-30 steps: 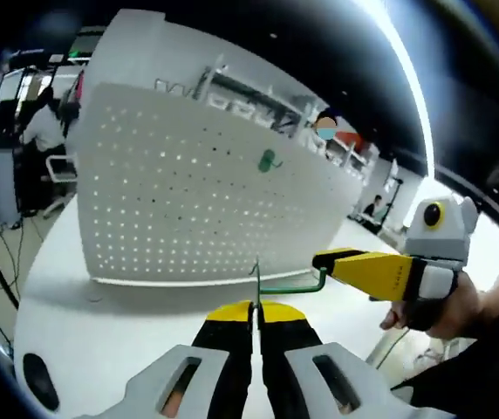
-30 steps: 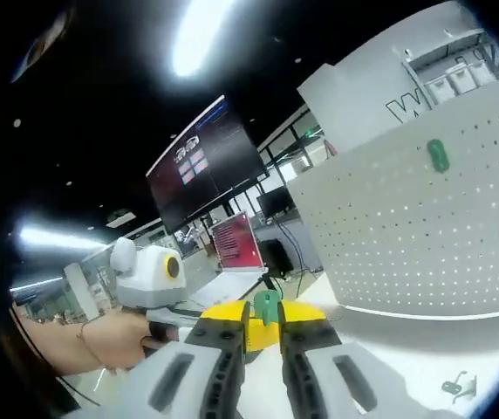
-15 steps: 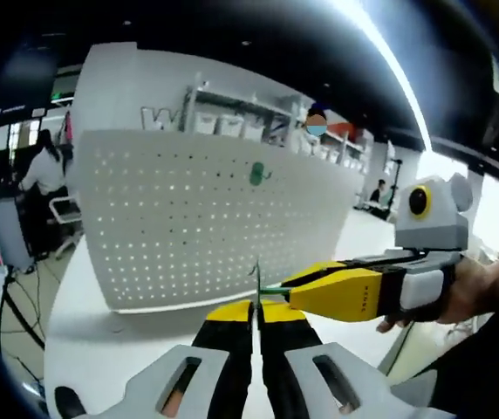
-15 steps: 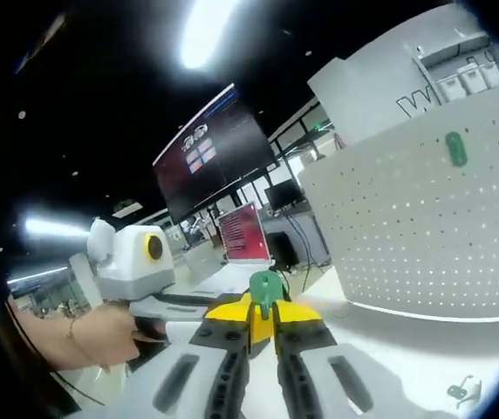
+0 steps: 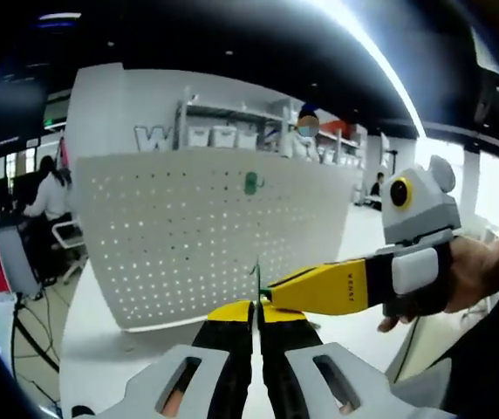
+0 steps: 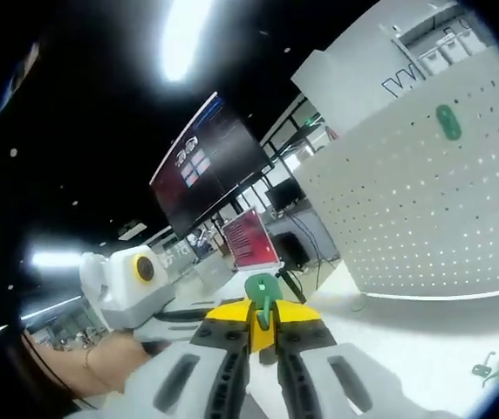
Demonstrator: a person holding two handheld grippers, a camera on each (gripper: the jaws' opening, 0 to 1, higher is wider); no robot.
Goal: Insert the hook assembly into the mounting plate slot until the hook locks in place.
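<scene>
Left gripper view: left gripper [image 5: 256,307] has its jaws pinched together on a thin metal plate [image 5: 256,281], seen edge-on, standing up between the yellow tips. Right gripper [image 5: 271,292] comes in from the right of the white pegboard [image 5: 206,236], held by a hand [image 5: 481,275]; its yellow tip meets the plate just in front of the pegboard's lower edge. Cannot tell its jaw gap from here. A green hook [image 5: 250,182] sits on the pegboard face, high, near its centre. The pegboard stands upright on the white table [image 5: 110,367]. A person [image 5: 47,196] sits at a desk left of the pegboard; shelving [image 5: 232,131] with bins is behind it.

Right gripper view: right gripper [image 6: 259,319] jaws are closed narrow on the green hook assembly [image 6: 261,295], whose rounded head sticks up between the tips. The pegboard [image 6: 424,209] is to the right, the mounted green hook [image 6: 445,121] high on it. Left gripper's white body [image 6: 127,284] is just left of the held assembly. A small green clip [image 6: 487,369] lies on the table [image 6: 406,349], in front of the pegboard's base. A wall screen [image 6: 206,161] and red monitor [image 6: 249,237] sit left of the pegboard.
</scene>
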